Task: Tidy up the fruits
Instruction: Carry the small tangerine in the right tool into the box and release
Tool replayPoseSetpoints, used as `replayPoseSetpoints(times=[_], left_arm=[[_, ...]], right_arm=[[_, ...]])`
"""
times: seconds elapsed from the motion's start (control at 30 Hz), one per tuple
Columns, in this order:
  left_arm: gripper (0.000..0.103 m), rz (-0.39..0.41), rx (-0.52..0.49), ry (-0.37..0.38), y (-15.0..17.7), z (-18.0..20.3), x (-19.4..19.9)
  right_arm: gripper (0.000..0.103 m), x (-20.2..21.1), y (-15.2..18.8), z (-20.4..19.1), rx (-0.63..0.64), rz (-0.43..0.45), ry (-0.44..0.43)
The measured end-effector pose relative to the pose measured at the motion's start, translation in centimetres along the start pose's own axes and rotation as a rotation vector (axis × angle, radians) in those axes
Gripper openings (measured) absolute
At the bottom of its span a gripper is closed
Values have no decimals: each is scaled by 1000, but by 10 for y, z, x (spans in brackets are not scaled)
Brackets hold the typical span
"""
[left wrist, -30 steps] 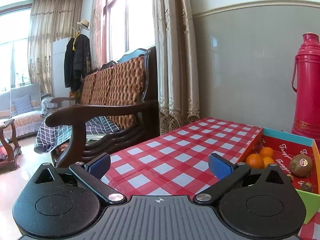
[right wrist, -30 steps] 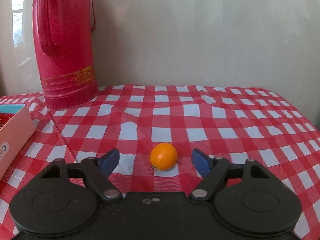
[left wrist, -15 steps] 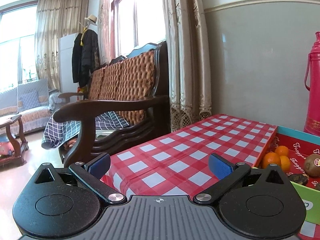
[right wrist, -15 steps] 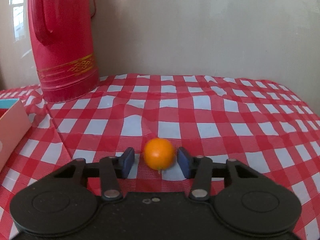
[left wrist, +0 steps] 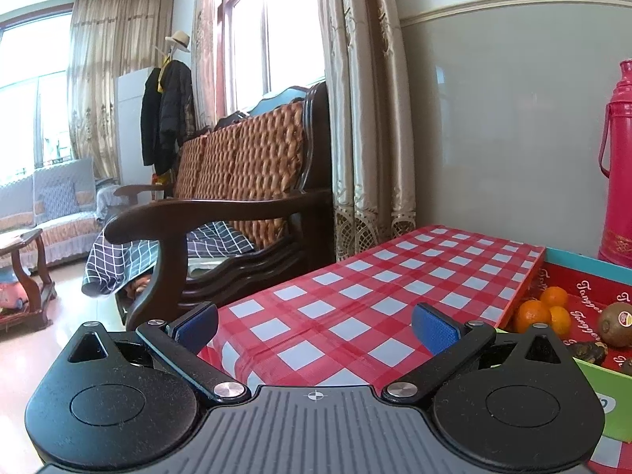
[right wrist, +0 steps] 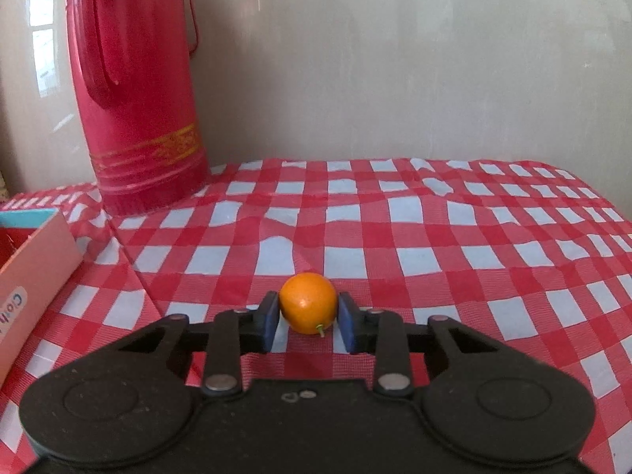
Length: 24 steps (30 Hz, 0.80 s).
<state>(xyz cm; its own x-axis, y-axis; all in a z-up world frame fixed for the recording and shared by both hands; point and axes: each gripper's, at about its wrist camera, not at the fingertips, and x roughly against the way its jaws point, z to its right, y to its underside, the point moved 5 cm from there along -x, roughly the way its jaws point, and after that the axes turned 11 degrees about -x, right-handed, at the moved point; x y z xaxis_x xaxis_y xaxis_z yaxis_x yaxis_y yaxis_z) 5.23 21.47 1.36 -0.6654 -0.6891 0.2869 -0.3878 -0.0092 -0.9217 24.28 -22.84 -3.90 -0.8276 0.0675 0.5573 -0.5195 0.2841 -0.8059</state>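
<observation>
In the right wrist view, the right gripper (right wrist: 308, 318) sits low in the centre of the frame with its two blue pads (right wrist: 271, 318) pressed against either side of a small orange (right wrist: 308, 302), so the tongs are clamped on the fruit; a short green stem shows at the orange's lower right, and the fruit sits just above the red-and-white checked tablecloth (right wrist: 434, 245). A tall red thermos (right wrist: 138, 91) stands upright at the upper left of that frame, against the pale wall, well apart from the orange. At the left edge a corner of the cardboard fruit box (right wrist: 35, 252) comes into view. In the left wrist view, the left gripper (left wrist: 316, 326) fills the bottom of the frame with its blue pads (left wrist: 434, 326) standing wide apart and nothing between them, above the near edge of the checked table. At the right of this frame the fruit box shows its red printed inside (left wrist: 584, 288); in it lie three small oranges (left wrist: 531, 314) clustered together and a brown kiwi (left wrist: 616, 324) just to their right. The thermos (left wrist: 618, 166) rises behind the box at the right edge. A wooden sofa (left wrist: 237, 181) with woven back cushions fills the middle left, beside long curtains (left wrist: 367, 118)
</observation>
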Motion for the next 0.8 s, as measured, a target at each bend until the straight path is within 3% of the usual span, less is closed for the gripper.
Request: replayPoseSetpoints(times=[0.23, 0.47, 0.8], left_arm=[[103, -1, 3, 5, 0, 0, 0], [103, 5, -10, -4, 1, -2, 1], [103, -14, 11, -23, 6, -19, -2]], right_arm=[[24, 2, 1, 3, 11, -5, -6], [24, 11, 3, -19, 71, 27, -36], [24, 32, 10, -67, 140, 52, -164]])
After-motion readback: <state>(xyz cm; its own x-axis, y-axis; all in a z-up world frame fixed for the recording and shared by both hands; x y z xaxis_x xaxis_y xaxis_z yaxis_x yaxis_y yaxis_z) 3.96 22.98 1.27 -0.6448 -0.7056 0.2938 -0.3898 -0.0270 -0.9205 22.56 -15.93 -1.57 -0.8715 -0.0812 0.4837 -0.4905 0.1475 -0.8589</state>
